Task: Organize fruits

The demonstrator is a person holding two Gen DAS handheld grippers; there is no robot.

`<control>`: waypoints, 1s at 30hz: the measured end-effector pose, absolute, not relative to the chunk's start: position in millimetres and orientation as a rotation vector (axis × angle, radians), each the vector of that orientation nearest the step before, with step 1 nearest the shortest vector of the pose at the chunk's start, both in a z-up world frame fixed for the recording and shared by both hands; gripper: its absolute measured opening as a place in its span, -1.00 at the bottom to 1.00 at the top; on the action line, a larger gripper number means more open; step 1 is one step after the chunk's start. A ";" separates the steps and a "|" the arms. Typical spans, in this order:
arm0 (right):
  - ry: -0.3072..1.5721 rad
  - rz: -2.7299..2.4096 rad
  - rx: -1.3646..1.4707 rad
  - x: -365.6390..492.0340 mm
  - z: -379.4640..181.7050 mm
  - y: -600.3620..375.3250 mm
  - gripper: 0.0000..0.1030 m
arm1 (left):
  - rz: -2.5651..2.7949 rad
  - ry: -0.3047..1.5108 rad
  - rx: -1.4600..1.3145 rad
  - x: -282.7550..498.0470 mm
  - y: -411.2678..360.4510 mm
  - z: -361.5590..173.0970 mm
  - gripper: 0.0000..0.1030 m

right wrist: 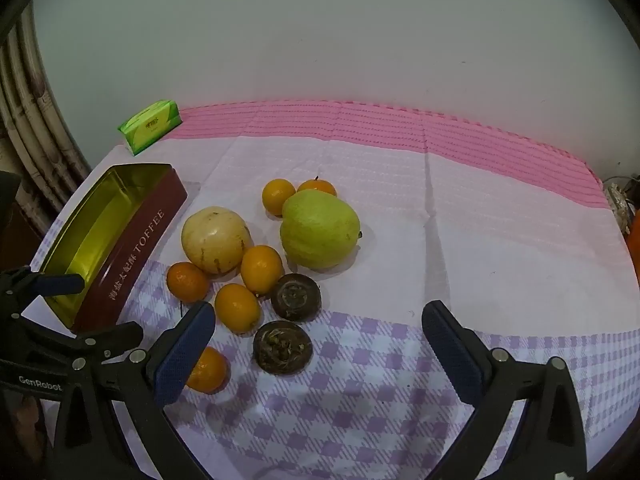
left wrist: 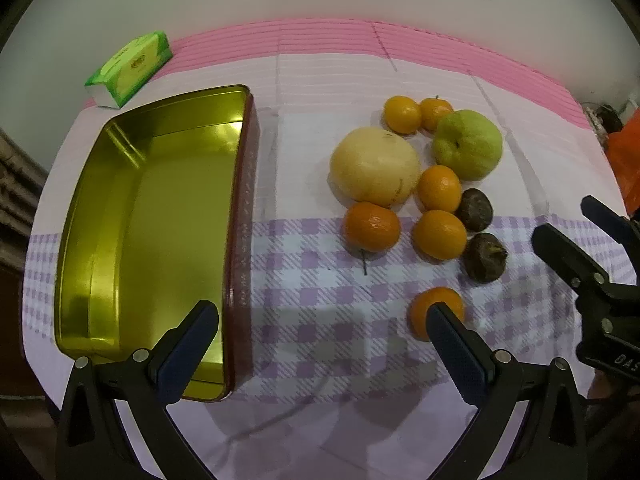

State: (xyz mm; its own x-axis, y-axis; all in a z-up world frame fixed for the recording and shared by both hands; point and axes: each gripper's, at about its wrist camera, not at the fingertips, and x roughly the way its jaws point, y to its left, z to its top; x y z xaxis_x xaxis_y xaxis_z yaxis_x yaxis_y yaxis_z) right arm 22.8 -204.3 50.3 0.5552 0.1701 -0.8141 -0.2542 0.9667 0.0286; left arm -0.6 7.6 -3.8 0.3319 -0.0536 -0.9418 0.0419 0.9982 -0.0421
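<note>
Both claws — left (left wrist: 322, 320) and right (right wrist: 318, 320) — hang wide, holding nothing; fruit (right wrist: 218, 240) lies loose beside an empty tin (left wrist: 160, 208) — first pick pending.

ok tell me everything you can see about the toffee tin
The toffee tin is a long, open, lidless metal box, slightly curved along its sides. Its inside is shiny gold and empty; its outer wall is dark red with pale lettering reading TOFFEE beside Chinese characters. It sits flat on the checked cloth, left of the fruit pile, touching no fruit. A green tissue pack lies beyond its far end.
</note>
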 end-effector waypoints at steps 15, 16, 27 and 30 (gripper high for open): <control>0.944 0.255 -0.092 17.7 51.9 -201.7 1.00 | -0.066 1.211 0.003 -5.1 5.4 2.9 1.00; 0.943 0.258 -0.089 17.5 52.1 -201.9 1.00 | -0.062 1.206 0.009 -6.0 5.4 3.8 1.00; 0.940 0.265 -0.086 16.3 54.0 -200.8 1.00 | -0.030 1.218 0.023 -5.2 8.2 0.8 1.00; 0.942 0.272 -0.080 15.5 55.6 -200.4 0.99 | -0.026 1.217 0.024 -4.9 7.1 0.8 1.00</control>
